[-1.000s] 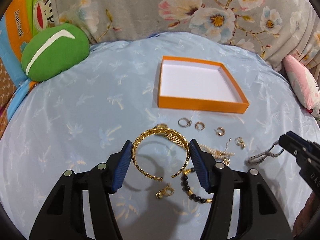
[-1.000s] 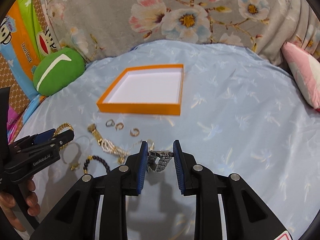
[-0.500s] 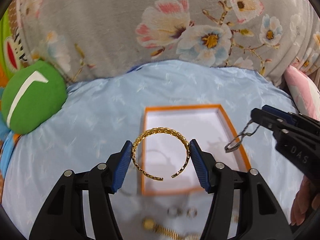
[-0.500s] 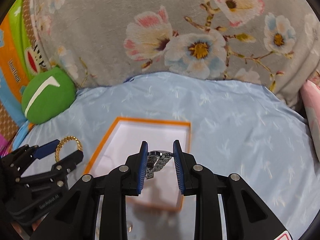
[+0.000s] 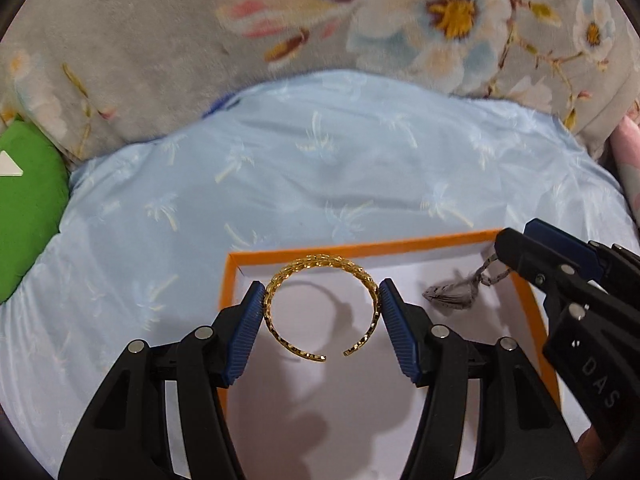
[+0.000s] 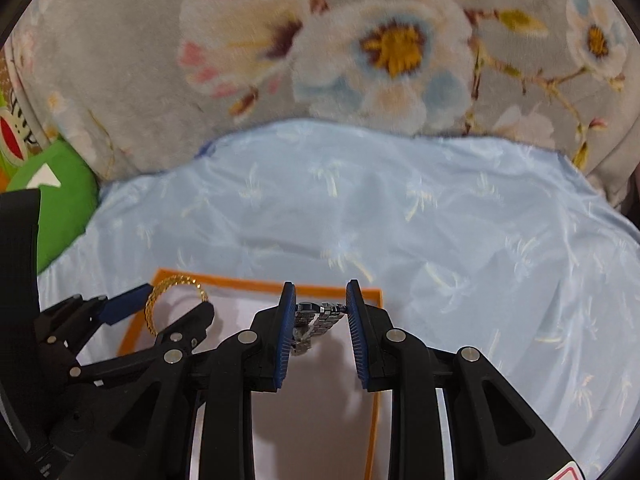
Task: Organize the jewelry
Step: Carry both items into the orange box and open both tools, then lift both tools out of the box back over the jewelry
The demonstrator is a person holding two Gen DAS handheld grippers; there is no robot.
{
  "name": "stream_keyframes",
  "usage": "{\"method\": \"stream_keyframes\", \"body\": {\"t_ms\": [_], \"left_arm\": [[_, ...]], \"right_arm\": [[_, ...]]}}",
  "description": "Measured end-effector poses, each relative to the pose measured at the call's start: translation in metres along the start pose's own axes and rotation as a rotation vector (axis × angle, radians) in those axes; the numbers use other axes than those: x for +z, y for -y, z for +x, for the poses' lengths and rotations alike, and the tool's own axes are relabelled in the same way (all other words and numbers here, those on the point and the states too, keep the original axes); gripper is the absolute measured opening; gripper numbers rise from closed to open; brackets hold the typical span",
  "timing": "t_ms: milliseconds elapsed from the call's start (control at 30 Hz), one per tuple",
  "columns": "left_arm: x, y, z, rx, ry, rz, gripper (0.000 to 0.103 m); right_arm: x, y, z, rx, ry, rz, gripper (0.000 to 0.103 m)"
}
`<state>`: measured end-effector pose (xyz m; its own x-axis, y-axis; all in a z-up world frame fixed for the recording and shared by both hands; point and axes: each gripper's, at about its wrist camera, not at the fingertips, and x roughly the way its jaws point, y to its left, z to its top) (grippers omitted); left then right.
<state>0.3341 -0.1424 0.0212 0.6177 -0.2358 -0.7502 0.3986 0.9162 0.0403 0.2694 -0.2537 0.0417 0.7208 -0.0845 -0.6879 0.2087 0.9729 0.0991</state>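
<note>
The open gold chain-link cuff bangle [image 5: 322, 304] is pinched across its width between the blue ribbed pads of the left hand-held gripper [image 5: 322, 312], its gap turned back toward the camera. It is held clear above the white floor of the shallow orange-rimmed cardboard tray [image 5: 400, 245], near the tray's far left corner, presumably so that it can be let go flat inside.

The silver metal link watch band [image 6: 318, 320] is clamped between the narrowly set pads of the right hand-held gripper [image 6: 318, 316]. It hangs over the tray's far right part, its loose end drooping toward the floor. In the left wrist view the band [image 5: 460, 294] seems to reach nearly to the tray floor; whether it touches cannot be told.

Each piece is gripped sideways, so that a simple spreading of the pads would drop it into the tray. The tray rests on a pale blue patterned bed sheet [image 5: 340, 168], with a grey floral blanket [image 5: 160, 40] behind.

Compared with a second earlier, both pieces have been carried from the sheet in front of the tray to positions over it. The loose rings and beads seen then are no longer in view. Neither grip has changed.
</note>
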Motion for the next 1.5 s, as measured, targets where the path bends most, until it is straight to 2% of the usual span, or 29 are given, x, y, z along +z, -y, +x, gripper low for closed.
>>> {"method": "stream_keyframes", "body": {"t_ms": [67, 100, 200, 267, 300, 433, 567, 733, 833, 967, 1133, 1300, 1500], "left_arm": [[-0.002, 0.001, 0.001, 0.003, -0.013, 0.004, 0.061], [-0.003, 0.000, -0.003, 0.010, 0.003, 0.001, 0.070], [-0.005, -0.002, -0.009, 0.042, 0.027, -0.004, 0.082], [-0.006, -0.004, -0.013, 0.056, 0.033, -0.008, 0.083], [-0.008, -0.005, -0.016, 0.058, 0.040, -0.013, 0.083], [-0.016, -0.019, -0.034, 0.056, 0.057, -0.052, 0.083], [-0.037, -0.037, -0.062, 0.051, 0.063, -0.084, 0.083], [-0.085, -0.057, -0.106, 0.060, 0.072, -0.096, 0.083], [-0.119, -0.062, -0.130, 0.056, 0.066, -0.102, 0.083], [-0.161, -0.060, -0.157, 0.073, 0.073, -0.091, 0.083], [-0.204, -0.056, -0.177, 0.066, 0.082, -0.101, 0.083], [-0.239, -0.063, -0.183, 0.014, 0.045, -0.179, 0.083], [-0.262, -0.063, -0.192, 0.035, 0.051, -0.168, 0.083]], "right_arm": [[-0.008, 0.000, 0.004, -0.010, -0.033, -0.016, 0.025], [-0.011, 0.000, 0.005, -0.006, -0.050, -0.020, 0.026], [-0.020, 0.002, 0.002, -0.012, -0.060, -0.026, 0.026], [-0.024, 0.005, -0.002, -0.011, -0.055, -0.020, 0.029], [-0.025, 0.007, -0.005, -0.008, -0.049, -0.010, 0.032], [-0.031, 0.017, -0.029, 0.018, -0.021, 0.027, 0.032], [-0.052, 0.023, -0.067, 0.049, 0.004, 0.040, 0.037], [-0.098, 0.027, -0.112, 0.080, 0.014, 0.056, 0.040], [-0.136, 0.025, -0.134, 0.069, 0.005, 0.056, 0.041], [-0.176, 0.018, -0.151, 0.075, -0.016, 0.069, 0.041], [-0.210, 0.002, -0.162, 0.077, -0.033, 0.063, 0.041], [-0.225, -0.015, -0.168, 0.078, -0.034, 0.041, 0.041], [-0.238, -0.038, -0.174, 0.131, -0.044, 0.017, 0.041]]}}
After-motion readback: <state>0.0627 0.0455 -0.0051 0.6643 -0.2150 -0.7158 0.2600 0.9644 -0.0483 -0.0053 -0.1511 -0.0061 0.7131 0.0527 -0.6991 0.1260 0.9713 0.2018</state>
